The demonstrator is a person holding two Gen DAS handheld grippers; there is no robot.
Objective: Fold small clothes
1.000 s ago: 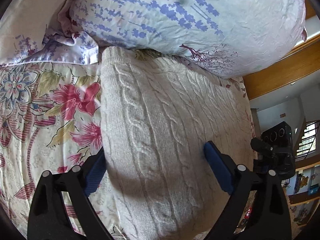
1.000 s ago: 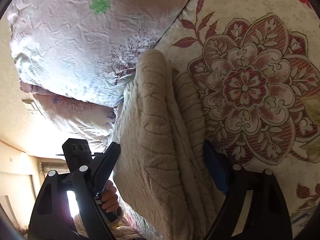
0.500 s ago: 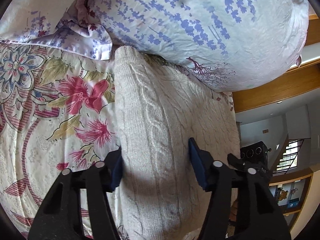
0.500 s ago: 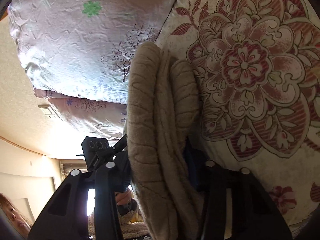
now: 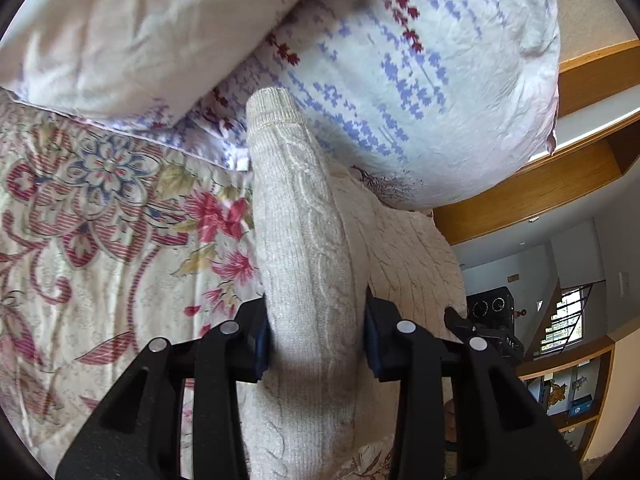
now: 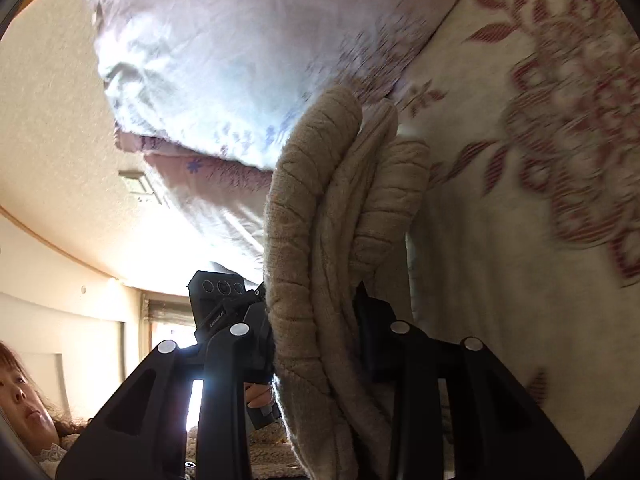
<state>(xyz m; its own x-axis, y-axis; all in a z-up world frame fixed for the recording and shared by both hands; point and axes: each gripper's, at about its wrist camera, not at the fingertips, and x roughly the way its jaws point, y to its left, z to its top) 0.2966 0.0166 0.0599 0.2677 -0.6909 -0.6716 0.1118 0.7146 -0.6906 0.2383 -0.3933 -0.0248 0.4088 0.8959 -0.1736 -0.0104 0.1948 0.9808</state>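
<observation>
Sweater (image 5: 308, 264) — cream cable-knit, bunched into a thick fold and pinched in both tongs at once. Left gripper (image 5: 316, 340): jaws narrowed onto the fold, blue pads pressing it from either side, knit bulging up between them and running forward to a ribbed end that points at the pillows. Right gripper (image 6: 316, 320): jaws likewise clamped on several stacked layers of the same sweater (image 6: 320, 220), which looks tan in this backlit view; the layers curl over at the far end, the ribbed edges showing.

Sweater sits partly raised off the floral bedspread (image 5: 100, 220), its lower part spreading onto the cover to the right of the left gripper. In the left wrist view the other gripper's black camera block shows just past the knit at right; in the right wrist view the opposite one shows at left, a hand under it.

Beyond the sweater's tip — a white pillow with blue and red print (image 5: 400, 80), touching or nearly touching the ribbed end, with a plainer pillow (image 5: 140, 28) overlapping it at left. Right wrist view is motion-blurred on the bedspread (image 6: 520, 200). Person's face (image 6: 20, 396) at the lower left edge there. Farthest: wooden trim, stairs, ceiling.
</observation>
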